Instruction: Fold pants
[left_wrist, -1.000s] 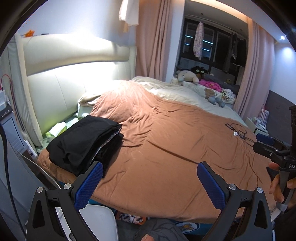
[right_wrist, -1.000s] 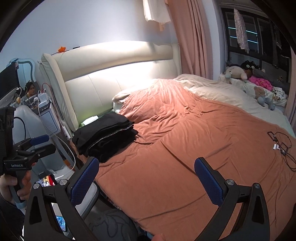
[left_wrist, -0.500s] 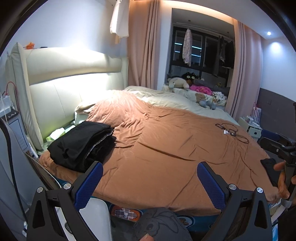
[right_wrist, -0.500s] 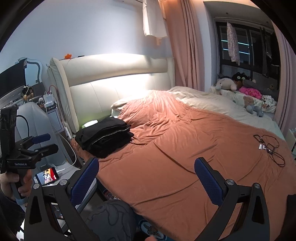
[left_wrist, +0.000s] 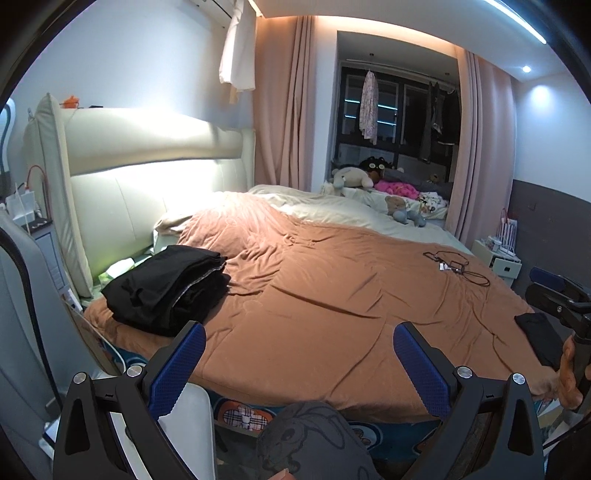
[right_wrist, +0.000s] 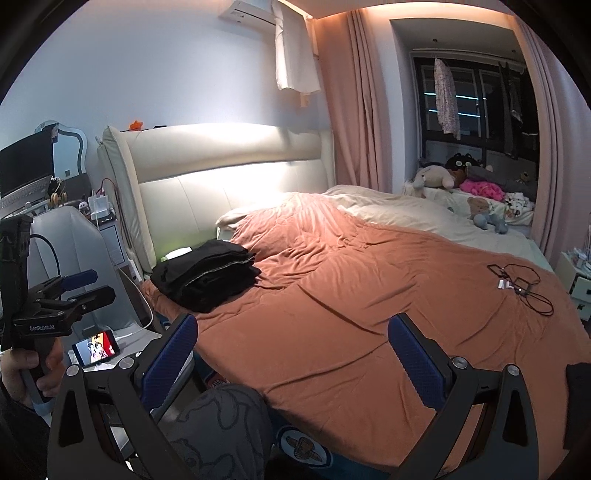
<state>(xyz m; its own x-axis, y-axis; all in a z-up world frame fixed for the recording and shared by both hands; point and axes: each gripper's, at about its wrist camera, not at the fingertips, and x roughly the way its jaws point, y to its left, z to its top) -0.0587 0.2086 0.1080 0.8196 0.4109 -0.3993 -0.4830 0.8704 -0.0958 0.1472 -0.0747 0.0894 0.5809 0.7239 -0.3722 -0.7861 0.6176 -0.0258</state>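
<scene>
Black folded pants (left_wrist: 168, 286) lie in a stack at the head-end corner of the bed, on the rust-orange duvet (left_wrist: 332, 295) just in front of the cream padded headboard (left_wrist: 147, 177); a grey seam edge shows along the stack's side. From the right wrist view the same stack (right_wrist: 205, 273) sits left of centre, well apart from both grippers. The left gripper (left_wrist: 299, 363) hovers over the near edge of the bed with its blue-padded fingers (left_wrist: 181, 363) spread wide and nothing between them. The right gripper (right_wrist: 291, 354) is likewise spread wide and empty, held above the duvet's near edge. Another dark garment (left_wrist: 541, 341) lies at the bed's right-hand corner, beside the hand holding the right gripper's handle. A tangled black cable (left_wrist: 456, 266) rests on the duvet toward the far right. Plush toys (left_wrist: 352, 177) sit on the cream bedding by the dark window, framed by pink curtains (left_wrist: 284, 110). A lit phone (right_wrist: 96, 343) stands beside the bed on the left.
</scene>
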